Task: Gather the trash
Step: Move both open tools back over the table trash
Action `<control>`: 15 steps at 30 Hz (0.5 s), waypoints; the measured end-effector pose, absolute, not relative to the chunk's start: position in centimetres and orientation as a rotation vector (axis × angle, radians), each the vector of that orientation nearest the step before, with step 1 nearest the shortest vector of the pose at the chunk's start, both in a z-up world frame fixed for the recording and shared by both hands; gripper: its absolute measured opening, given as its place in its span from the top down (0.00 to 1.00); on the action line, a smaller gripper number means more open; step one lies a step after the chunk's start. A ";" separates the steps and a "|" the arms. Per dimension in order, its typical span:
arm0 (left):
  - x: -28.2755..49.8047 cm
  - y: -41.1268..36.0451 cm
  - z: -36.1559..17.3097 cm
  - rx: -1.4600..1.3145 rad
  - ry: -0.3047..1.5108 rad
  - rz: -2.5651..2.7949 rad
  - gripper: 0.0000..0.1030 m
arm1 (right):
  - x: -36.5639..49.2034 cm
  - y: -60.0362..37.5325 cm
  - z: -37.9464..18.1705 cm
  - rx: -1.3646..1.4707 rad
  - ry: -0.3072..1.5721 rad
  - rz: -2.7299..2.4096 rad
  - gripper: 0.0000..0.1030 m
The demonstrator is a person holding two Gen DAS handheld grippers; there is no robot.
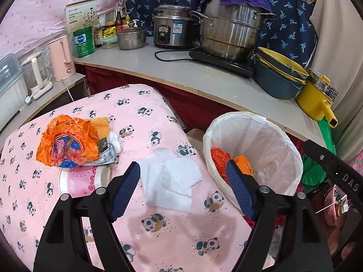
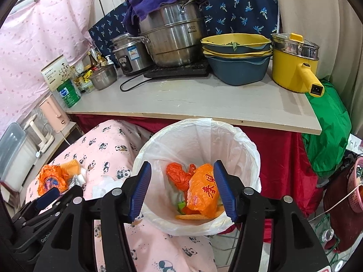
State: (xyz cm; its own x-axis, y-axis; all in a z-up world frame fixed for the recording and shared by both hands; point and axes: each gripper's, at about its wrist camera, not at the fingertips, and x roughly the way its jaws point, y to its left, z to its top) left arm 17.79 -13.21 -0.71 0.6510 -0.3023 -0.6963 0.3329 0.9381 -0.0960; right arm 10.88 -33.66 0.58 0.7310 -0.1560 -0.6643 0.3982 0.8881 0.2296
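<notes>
Above a pink panda-print cloth [image 1: 158, 122], my left gripper [image 1: 182, 165] is open, with a crumpled white tissue [image 1: 172, 179] lying under its gap, untouched. Left of it lie an orange crumpled wrapper [image 1: 68, 142], a silver wrapper [image 1: 109, 156] and a pink-and-white cup [image 1: 77, 181]. A white-lined trash bin [image 2: 249, 149] stands at the cloth's right edge. My right gripper [image 2: 182, 165] hangs open over the bin with nothing between its fingers. An orange printed bag [image 2: 204, 190] and orange plastic [image 2: 179, 174] lie inside the bin.
Behind the bin runs a counter [image 2: 192, 102] with steel pots [image 2: 172, 38], stacked blue-and-yellow basins [image 2: 238, 68] and a yellow electric pot [image 2: 292, 68]. A green bag [image 2: 326, 131] and a pink basket [image 2: 358, 185] crowd the right. Kettles [image 1: 61, 56] stand at far left.
</notes>
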 end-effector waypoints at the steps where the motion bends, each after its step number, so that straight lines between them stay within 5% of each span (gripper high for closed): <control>1: 17.6 -12.9 -0.7 0.042 0.779 -0.354 0.25 | 10.7 -33.5 0.6 0.374 0.688 -0.310 0.45; 15: 15.8 -5.7 -1.5 0.020 0.791 -0.206 0.24 | 9.5 -29.0 -1.0 0.347 0.748 -0.227 0.45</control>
State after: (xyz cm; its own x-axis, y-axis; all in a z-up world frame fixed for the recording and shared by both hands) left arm 15.79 -5.68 -1.52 0.6844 -0.1768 -0.7074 0.1915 0.9797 -0.0596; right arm 9.46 -29.04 -1.01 0.7128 -0.0784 -0.6970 0.3221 0.9193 0.2260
